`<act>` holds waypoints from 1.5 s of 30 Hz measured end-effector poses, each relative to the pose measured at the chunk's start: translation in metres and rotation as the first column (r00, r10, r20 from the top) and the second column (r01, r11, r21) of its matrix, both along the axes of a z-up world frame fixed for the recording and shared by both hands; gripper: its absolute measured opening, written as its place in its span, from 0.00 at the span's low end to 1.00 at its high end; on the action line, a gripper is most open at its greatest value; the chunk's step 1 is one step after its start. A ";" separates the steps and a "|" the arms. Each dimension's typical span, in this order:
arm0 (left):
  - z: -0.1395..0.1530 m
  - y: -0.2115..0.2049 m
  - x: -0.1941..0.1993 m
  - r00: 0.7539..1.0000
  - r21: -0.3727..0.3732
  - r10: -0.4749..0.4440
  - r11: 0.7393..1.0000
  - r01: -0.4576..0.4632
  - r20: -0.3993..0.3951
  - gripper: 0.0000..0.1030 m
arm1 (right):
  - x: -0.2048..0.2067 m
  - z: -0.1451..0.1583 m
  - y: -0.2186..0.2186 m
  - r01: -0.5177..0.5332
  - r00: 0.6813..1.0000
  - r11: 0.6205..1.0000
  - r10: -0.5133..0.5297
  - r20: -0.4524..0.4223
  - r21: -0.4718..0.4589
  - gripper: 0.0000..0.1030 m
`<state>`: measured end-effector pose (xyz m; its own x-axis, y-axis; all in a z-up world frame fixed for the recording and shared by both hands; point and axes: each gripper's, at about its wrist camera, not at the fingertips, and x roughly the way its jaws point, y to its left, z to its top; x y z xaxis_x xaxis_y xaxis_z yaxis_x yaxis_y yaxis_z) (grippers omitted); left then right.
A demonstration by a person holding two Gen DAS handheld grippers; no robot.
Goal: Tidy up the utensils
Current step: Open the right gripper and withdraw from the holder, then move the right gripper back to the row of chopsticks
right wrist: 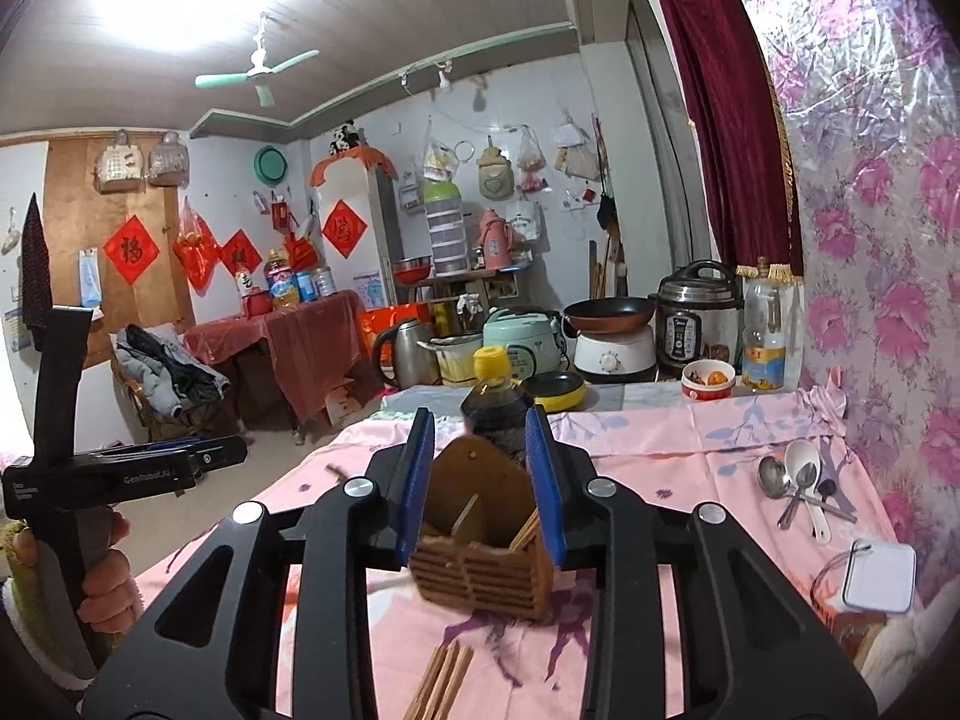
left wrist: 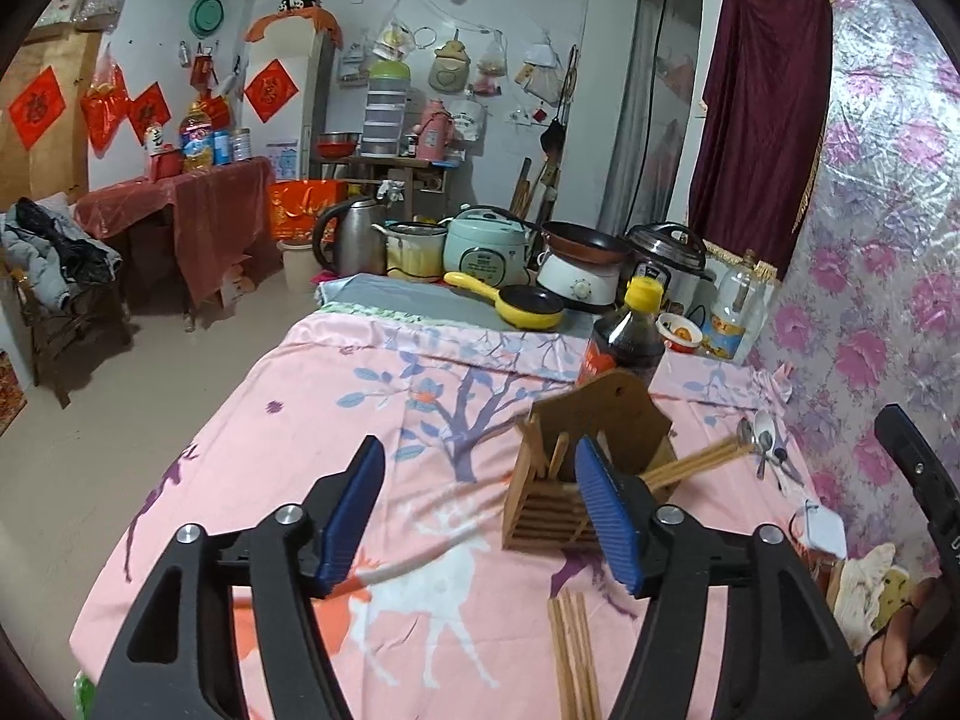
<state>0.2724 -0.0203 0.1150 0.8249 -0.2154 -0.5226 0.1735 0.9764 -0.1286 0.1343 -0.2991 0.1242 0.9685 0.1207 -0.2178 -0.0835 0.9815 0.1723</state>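
Note:
A wooden utensil holder (left wrist: 564, 474) stands on the pink tablecloth (left wrist: 336, 396) with chopsticks (left wrist: 699, 462) leaning out of it to the right. My left gripper (left wrist: 480, 510) is open and empty just in front of the holder. My right gripper (right wrist: 483, 480) is open, its jaws either side of the holder (right wrist: 483, 564), apart from it. Loose chopsticks lie near me on the cloth, in the left wrist view (left wrist: 573, 654) and the right wrist view (right wrist: 444, 681). Metal and white spoons (right wrist: 798, 486) lie to the right by the wall.
A dark sauce bottle (right wrist: 495, 402) with a yellow cap stands right behind the holder. A white square tag (right wrist: 879, 576) lies at the right. Cookers, a kettle and a yellow pan (left wrist: 516, 300) crowd the table's far end. The flowered wall (right wrist: 888, 276) is on the right.

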 end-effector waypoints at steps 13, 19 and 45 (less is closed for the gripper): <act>-0.049 0.018 -0.057 0.998 0.033 0.058 0.998 -0.057 -0.036 0.72 | -0.063 -0.037 0.007 0.000 1.000 1.000 0.000 -0.025 0.011 0.46; -0.079 0.026 -0.077 0.994 0.036 0.085 0.996 -0.083 -0.065 0.79 | -0.081 -0.060 0.006 0.010 0.999 1.000 -0.009 -0.052 0.022 0.56; -0.224 0.016 -0.082 0.959 0.185 0.130 0.979 -0.084 -0.253 0.81 | -0.075 -0.209 0.031 -0.047 0.925 0.994 0.007 -0.380 -0.098 0.62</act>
<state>0.1901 -0.0039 -0.1092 0.6672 -0.0218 -0.7446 0.0490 0.9987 0.0147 0.0595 -0.2676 -0.0849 0.8082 0.1027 -0.5799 -0.0589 0.9938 0.0939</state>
